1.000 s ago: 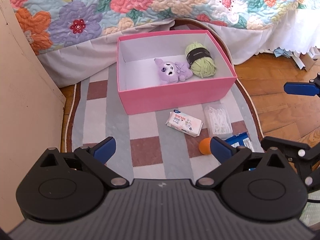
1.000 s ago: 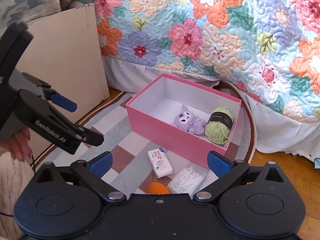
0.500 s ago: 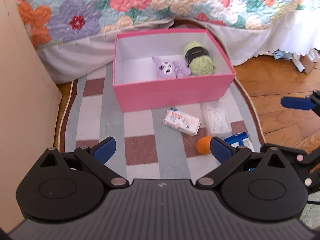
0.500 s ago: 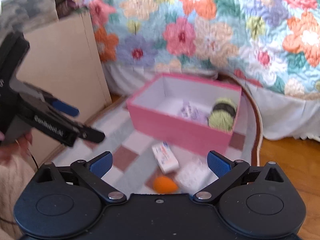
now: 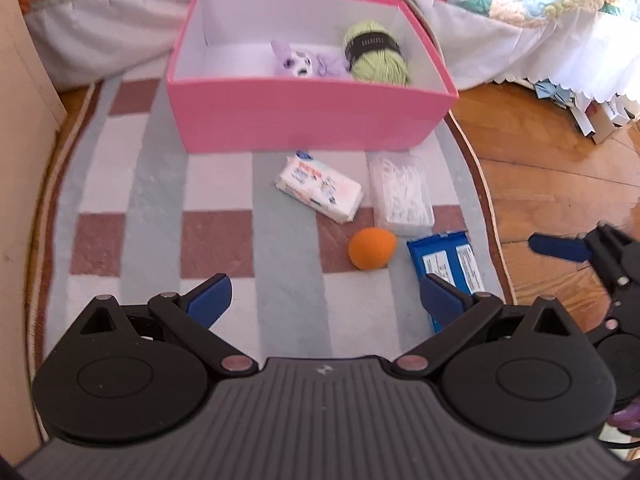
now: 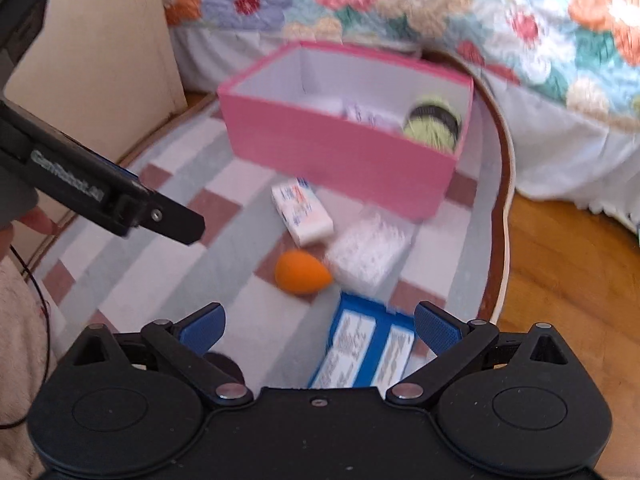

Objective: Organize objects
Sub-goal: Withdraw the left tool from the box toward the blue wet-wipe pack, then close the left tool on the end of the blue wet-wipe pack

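Observation:
A pink box (image 5: pixel 308 120) (image 6: pixel 340 156) stands on a checked rug and holds a purple plush toy (image 5: pixel 308 65) and a green yarn ball (image 5: pixel 376 58). In front of it lie a white tissue pack (image 5: pixel 320 192) (image 6: pixel 302 210), a clear box of floss picks (image 5: pixel 402 196) (image 6: pixel 366 254), an orange egg-shaped sponge (image 5: pixel 372 248) (image 6: pixel 302 272) and a blue wipes pack (image 5: pixel 448 260) (image 6: pixel 368 352). My left gripper (image 5: pixel 326 300) is open and empty, above the rug short of the sponge. My right gripper (image 6: pixel 318 328) is open and empty, just over the blue pack.
A bed with a floral quilt (image 6: pixel 400 4) and white skirt runs behind the box. A beige cabinet side (image 6: pixel 100 52) stands at the left. Wooden floor (image 5: pixel 540 168) lies right of the rug, with small boxes (image 5: pixel 596 120) under the bed's edge.
Both grippers have dropped lower and closer to the items on the rug. The right one now hangs over the blue pack. Both stay open and empty.

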Demonstrator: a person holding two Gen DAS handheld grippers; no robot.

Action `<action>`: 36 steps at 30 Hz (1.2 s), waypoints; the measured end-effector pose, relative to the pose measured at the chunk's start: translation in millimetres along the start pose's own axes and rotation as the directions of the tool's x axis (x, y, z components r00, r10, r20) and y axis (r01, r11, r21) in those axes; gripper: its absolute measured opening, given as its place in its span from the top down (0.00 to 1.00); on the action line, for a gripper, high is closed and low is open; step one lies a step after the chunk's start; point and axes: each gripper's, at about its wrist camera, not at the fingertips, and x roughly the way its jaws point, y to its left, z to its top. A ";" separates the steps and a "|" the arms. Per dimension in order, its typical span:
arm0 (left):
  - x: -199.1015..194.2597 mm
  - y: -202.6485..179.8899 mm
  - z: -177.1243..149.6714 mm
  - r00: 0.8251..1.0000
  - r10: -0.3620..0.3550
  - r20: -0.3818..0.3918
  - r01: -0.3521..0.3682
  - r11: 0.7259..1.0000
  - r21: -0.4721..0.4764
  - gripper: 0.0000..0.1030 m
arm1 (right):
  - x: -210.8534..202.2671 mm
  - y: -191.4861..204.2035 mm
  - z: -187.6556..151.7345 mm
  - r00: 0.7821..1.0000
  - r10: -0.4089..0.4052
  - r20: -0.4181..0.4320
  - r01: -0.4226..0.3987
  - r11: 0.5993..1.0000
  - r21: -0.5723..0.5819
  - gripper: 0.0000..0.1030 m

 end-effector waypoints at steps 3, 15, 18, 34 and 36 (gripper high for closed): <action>15.4 -0.7 -6.0 0.998 -0.055 -0.027 0.055 0.998 -0.019 0.01 | 10.4 -11.4 -8.9 0.998 0.018 -0.052 -0.014 0.997 0.074 0.01; 56.3 -9.9 -20.7 0.978 -0.198 -0.068 0.191 0.977 -0.093 0.01 | 34.5 -19.6 -32.2 0.993 0.033 -0.117 -0.017 0.991 0.132 0.02; 64.6 -13.9 -22.9 0.976 -0.203 -0.076 0.195 0.976 -0.095 0.04 | 38.3 -21.9 -36.7 0.994 0.029 -0.108 -0.015 0.991 0.133 0.02; 93.4 -40.4 -38.2 0.954 -0.301 -0.011 0.300 0.952 -0.060 0.17 | 56.5 -30.7 -55.7 0.999 0.011 -0.045 -0.005 0.990 0.141 0.07; 99.7 -43.0 -39.2 0.952 -0.307 -0.018 0.306 0.950 -0.058 0.33 | 58.0 -30.6 -57.4 0.998 0.031 -0.049 -0.023 0.986 0.163 0.07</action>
